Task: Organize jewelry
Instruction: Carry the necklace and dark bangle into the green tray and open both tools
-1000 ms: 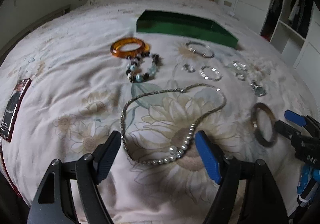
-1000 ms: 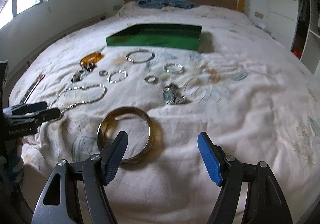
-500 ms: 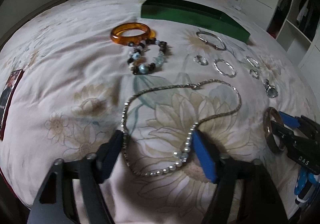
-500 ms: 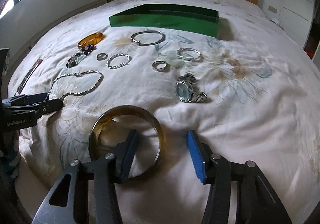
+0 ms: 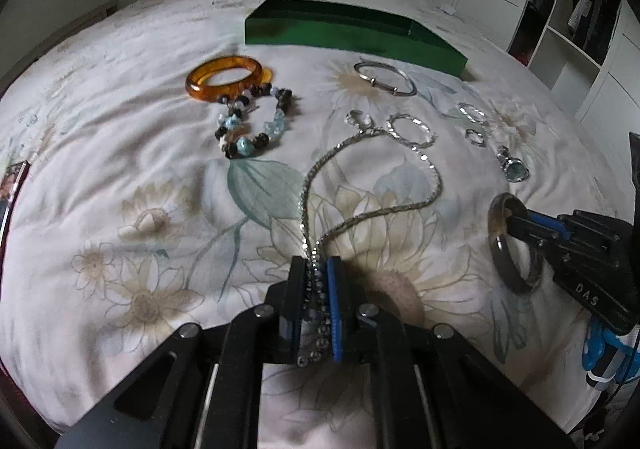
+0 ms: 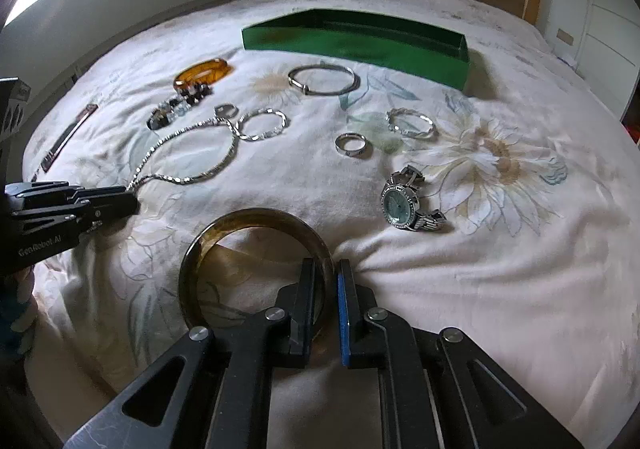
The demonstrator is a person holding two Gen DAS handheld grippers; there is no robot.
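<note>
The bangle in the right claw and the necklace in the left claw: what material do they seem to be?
Bangle: likely glossy resin or horn; brownish, translucent, the bedding shows through. Necklace: probably polished silver-toned metal chain, glinting, with pearl-like beads where the left claw pinches it.

Open quilt [image 6: 500, 269] on right; rings [image 6: 351, 145], watch [image 6: 400, 205] before green box [image 6: 360, 37].

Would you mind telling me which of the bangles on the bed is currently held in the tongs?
The dark smoky-brown bangle, its rim clamped in the right tongs. The amber bangle and the thin silver bangle lie untouched near the green box.
</note>
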